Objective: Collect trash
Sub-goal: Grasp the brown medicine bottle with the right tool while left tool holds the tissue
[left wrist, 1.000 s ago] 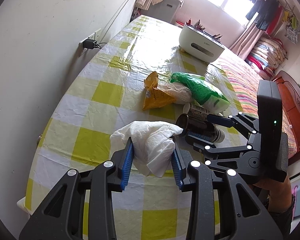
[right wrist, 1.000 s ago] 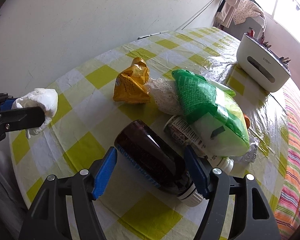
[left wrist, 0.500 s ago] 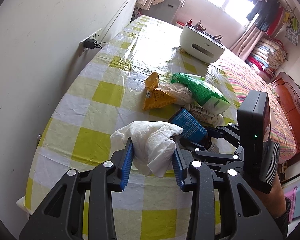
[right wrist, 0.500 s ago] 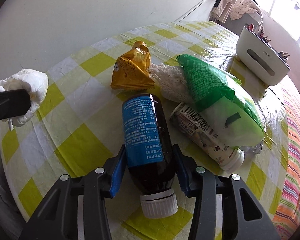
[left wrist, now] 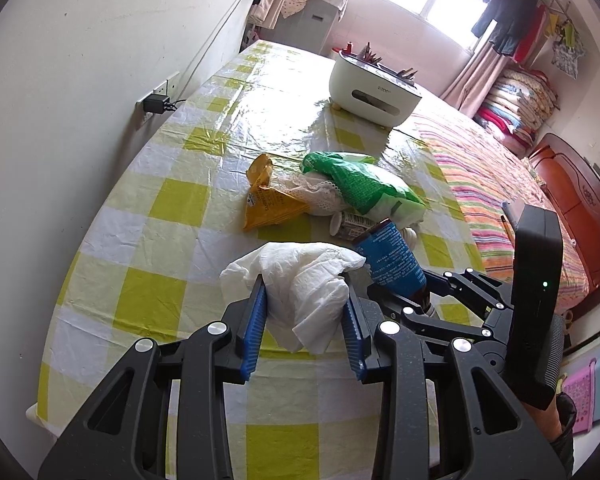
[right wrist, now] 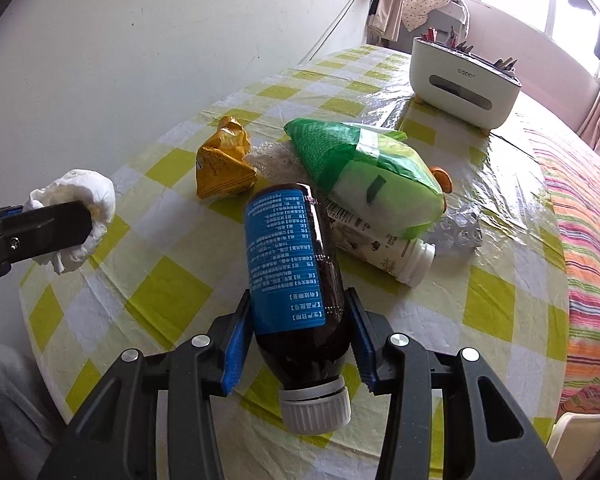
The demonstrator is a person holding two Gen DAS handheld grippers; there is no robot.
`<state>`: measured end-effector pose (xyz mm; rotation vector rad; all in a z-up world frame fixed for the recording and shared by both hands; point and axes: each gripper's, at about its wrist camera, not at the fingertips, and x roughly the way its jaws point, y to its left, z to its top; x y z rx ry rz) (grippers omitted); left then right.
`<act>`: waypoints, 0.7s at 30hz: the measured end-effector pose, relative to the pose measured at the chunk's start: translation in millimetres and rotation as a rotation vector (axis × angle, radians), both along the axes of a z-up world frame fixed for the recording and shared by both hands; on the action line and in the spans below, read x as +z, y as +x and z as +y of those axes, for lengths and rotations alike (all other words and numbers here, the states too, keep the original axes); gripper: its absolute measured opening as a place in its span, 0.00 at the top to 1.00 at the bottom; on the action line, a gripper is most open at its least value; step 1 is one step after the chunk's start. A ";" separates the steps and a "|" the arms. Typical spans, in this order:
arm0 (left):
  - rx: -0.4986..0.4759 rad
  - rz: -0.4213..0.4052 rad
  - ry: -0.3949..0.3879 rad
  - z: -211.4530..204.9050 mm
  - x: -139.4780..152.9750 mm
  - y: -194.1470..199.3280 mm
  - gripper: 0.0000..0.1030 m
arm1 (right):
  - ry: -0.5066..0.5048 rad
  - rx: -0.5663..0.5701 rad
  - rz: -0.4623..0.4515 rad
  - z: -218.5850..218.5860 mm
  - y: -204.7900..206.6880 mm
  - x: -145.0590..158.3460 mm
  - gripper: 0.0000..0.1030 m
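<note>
- Left gripper [left wrist: 306, 322] pinches a crumpled white tissue [left wrist: 300, 276] above the near checked table [left wrist: 172, 200].
- Right gripper [right wrist: 298, 334], jaws just closed, clamps the brown bottle [right wrist: 296, 280], lifted beside the left one.
- Yellow wrapper [right wrist: 222, 166] and green bag [right wrist: 364, 172] lie farther back.

Brown bottle [right wrist: 296, 280]: blue label w/ small white Chinese print, upside down, illegible; white bottle [right wrist: 380, 242]: barcode, digits unreadable; white box [right wrist: 462, 80]: tiny unclear logo.
</note>
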<state>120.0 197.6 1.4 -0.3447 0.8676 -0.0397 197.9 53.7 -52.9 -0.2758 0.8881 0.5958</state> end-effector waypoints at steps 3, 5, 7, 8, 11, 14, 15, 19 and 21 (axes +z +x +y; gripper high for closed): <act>-0.026 -0.014 -0.024 -8.0 3.4 1.0 0.68 | 0.039 -0.022 -0.026 -14.4 -12.5 10.0 0.58; -0.047 -0.021 -0.040 -13.7 5.6 1.6 0.69 | 0.061 -0.041 -0.054 -25.4 -21.3 16.6 0.58; -0.065 -0.028 -0.051 -20.2 7.7 2.4 0.69 | 0.082 -0.058 -0.070 -36.7 -28.7 21.9 0.58; -0.074 -0.033 -0.051 -24.6 8.7 2.2 0.69 | 0.091 -0.070 -0.079 -42.8 -32.0 24.6 0.58; -0.099 -0.037 -0.048 -37.5 9.8 4.8 0.69 | 0.130 -0.107 -0.094 -62.5 -38.9 31.3 0.58; -0.125 -0.039 -0.050 -52.2 10.9 7.6 0.69 | 0.149 -0.148 -0.112 -81.7 -43.3 36.6 0.58; -0.134 -0.041 -0.048 -57.6 11.7 8.6 0.69 | 0.161 -0.163 -0.111 -88.3 -44.1 37.7 0.58; -0.179 -0.057 -0.041 -82.6 16.9 10.8 0.69 | 0.190 -0.225 -0.125 -114.4 -47.5 41.0 0.58; -0.205 -0.068 -0.038 -95.9 19.9 10.9 0.69 | 0.203 -0.258 -0.134 -127.2 -51.4 42.4 0.58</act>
